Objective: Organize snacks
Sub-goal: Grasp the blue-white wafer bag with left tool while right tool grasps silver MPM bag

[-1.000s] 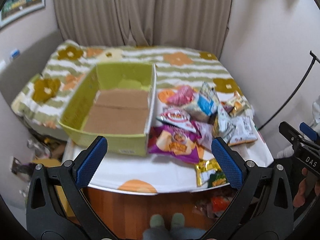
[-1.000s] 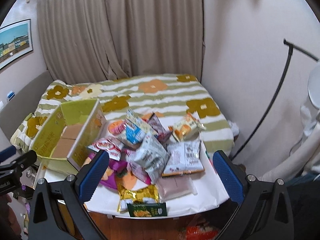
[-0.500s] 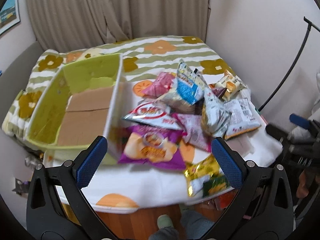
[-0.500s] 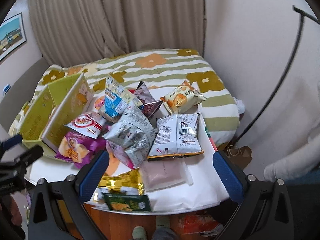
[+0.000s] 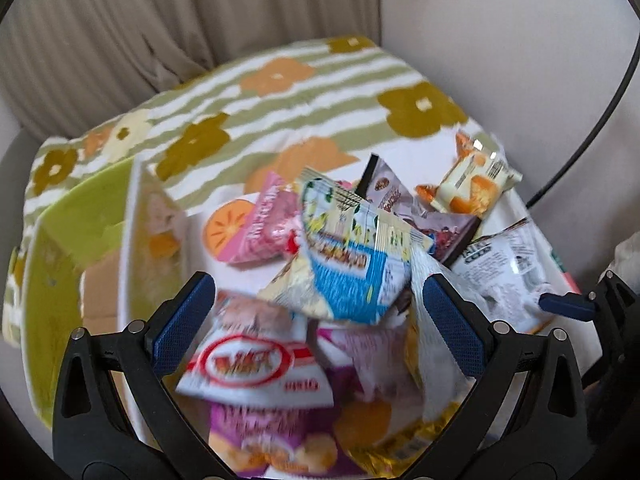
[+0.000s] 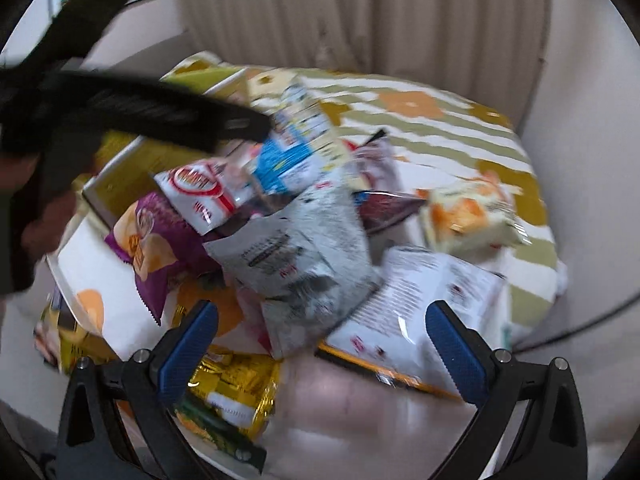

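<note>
A heap of snack bags lies on the white table. In the left wrist view my left gripper hangs open just over a white bag with a red ring logo and a blue and white bag. A green cardboard box stands at the left with its brown floor showing. In the right wrist view my right gripper is open above a grey and white bag, a white flat bag and a gold bag. The left gripper's black finger reaches in from the upper left.
A bed with a green striped, flowered cover lies behind the table, with beige curtains beyond it. A purple chip bag, an orange and cream bag and a pink bag also sit in the heap. A black cable runs along the right wall.
Both grippers have moved forward and down toward the snack heap, which now fills both views. The left gripper has swung right, away from the green box. Both stay open.
</note>
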A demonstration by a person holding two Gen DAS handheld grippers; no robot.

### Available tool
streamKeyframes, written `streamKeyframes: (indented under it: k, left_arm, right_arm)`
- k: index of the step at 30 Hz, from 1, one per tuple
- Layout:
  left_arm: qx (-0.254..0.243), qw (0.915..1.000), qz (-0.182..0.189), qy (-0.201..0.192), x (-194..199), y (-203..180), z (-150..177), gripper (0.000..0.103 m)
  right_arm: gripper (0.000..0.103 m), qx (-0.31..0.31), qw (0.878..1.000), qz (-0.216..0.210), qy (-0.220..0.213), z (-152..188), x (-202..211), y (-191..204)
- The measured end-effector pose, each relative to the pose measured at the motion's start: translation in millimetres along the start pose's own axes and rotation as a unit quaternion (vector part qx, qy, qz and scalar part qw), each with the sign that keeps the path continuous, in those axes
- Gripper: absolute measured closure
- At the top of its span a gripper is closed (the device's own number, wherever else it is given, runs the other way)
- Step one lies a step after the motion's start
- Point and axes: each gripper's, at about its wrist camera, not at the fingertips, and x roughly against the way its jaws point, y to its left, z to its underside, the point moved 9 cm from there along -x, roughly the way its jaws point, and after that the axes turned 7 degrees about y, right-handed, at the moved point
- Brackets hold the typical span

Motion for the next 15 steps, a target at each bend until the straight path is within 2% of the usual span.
streamKeyframes:
  k: [4,6,7,10,12,14,15]
  left_arm:
    - [-0.006,0.9993,0.024,0.027,-27,-6,-6,0.001]
    - [-0.003,0.9988,0.029,0.04,-39,-6,-8,0.004]
    - [-0.002,0.9986,0.031,0.043,-43,-8,-8,0.01]
    - [0.007,0.9966,0.058,0.057,-55,-11,-6,0.016]
    - [0.015,0.9956,0.072,0.058,-58,-12,-5,0.026]
    - [0.019,0.9947,0.081,0.06,-61,-13,-3,0.041]
    - [0.018,0.9946,0.081,0.062,-62,-14,-2,0.041]
  right_arm:
    - [0.0,0.044,0.999,-0.013,0.017,-8,-27,7]
    - [0.0,0.063,0.998,-0.017,0.021,-11,-38,10]
    - [0.0,0.071,0.997,-0.019,0.024,-13,-43,11]
    - [0.0,0.087,0.995,-0.026,0.03,-18,-55,14]
    - [0.0,0.091,0.995,-0.033,0.032,-20,-60,14]
    - [0.0,0.092,0.994,-0.038,0.035,-24,-66,17]
    - [0.0,0.092,0.994,-0.041,0.036,-25,-68,17]
